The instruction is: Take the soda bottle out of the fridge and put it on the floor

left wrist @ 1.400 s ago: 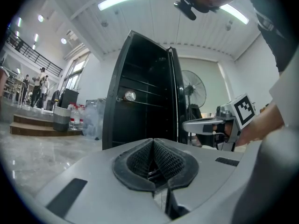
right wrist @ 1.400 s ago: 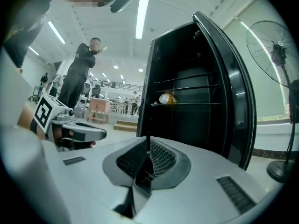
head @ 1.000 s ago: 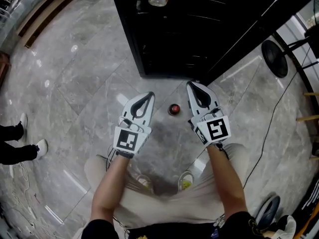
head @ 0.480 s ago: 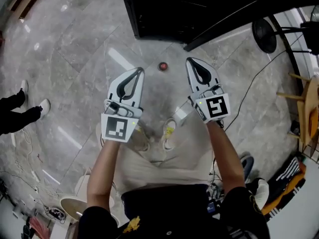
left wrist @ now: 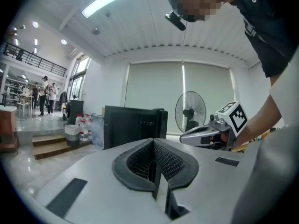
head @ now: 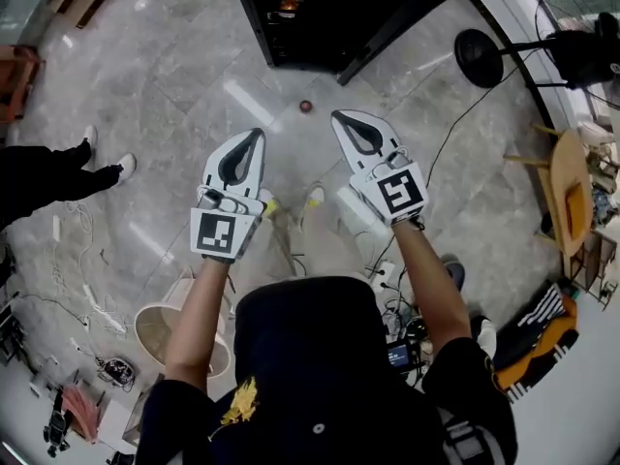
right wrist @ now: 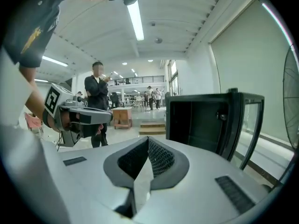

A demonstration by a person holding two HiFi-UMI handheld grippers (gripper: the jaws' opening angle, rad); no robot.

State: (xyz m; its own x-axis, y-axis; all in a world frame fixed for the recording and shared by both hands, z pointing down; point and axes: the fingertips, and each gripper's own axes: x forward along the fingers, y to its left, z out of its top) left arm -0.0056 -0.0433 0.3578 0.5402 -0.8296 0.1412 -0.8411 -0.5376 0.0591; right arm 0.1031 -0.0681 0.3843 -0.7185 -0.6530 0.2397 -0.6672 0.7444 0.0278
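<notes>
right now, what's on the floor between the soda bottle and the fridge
Nothing. In the head view, only bare grey floor separates the soda bottle from the open fridge.

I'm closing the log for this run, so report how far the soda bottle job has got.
Done: the soda bottle stands on the floor in front of the fridge. In hand: nothing; the left claw and right claw are both shut and empty, apart from the bottle. Left: nothing of the task itself; the fridge door stands open.
</notes>
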